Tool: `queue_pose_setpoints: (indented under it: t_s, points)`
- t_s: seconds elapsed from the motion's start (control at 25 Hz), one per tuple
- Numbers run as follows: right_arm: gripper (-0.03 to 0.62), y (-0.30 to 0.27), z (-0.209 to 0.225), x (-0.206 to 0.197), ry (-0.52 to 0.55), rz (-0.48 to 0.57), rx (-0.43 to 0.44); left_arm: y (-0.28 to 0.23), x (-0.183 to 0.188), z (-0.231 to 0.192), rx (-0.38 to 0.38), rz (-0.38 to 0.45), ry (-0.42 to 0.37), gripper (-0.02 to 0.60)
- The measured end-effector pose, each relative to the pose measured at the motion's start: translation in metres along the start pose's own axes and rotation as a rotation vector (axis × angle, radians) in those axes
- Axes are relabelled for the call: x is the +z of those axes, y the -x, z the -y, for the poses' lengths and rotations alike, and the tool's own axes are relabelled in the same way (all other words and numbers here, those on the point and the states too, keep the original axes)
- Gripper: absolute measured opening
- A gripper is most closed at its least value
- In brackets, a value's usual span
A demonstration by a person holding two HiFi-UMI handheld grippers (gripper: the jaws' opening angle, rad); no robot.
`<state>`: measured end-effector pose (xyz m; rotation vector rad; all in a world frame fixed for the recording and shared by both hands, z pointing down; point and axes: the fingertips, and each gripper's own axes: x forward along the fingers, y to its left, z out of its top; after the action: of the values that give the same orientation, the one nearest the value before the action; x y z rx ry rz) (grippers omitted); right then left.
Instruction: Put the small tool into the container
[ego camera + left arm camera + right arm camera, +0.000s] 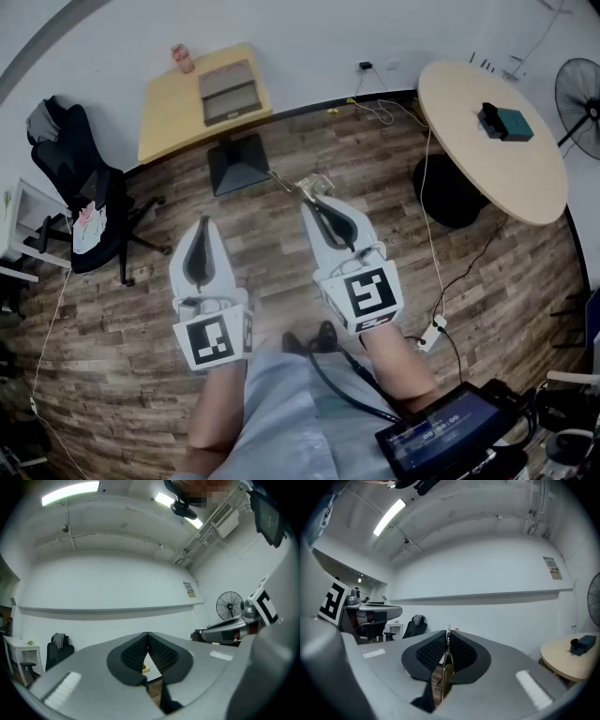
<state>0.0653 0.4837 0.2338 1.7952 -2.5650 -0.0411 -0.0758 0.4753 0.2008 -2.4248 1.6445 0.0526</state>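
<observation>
My right gripper (313, 195) is shut on a small thin metal tool (302, 183), whose end sticks out past the fingertips over the wooden floor. In the right gripper view the tool (447, 660) shows as a narrow blade pinched between the black pads (461, 651). My left gripper (202, 227) is held to the left of it, shut with nothing between its pads (133, 651). A shallow grey-brown container (230, 92) lies on the yellow square table (173, 117) ahead, well beyond both grippers.
A pink can (182, 58) stands on the yellow table's far corner. A round table (506, 169) with a dark teal box (504, 120) stands at right, beside a fan (579, 94). A black office chair (80, 187) is at left. Cables and a power strip (429, 333) lie on the floor.
</observation>
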Motion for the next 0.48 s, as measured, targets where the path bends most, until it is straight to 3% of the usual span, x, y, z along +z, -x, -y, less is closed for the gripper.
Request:
queue_pose_setpoints:
  t_s: [0.48]
  points:
    - [0.028, 0.013, 0.027, -0.01, -0.031, 0.007, 0.023, -0.004, -0.004, 0.026, 0.018, -0.017, -0.012, 0.009]
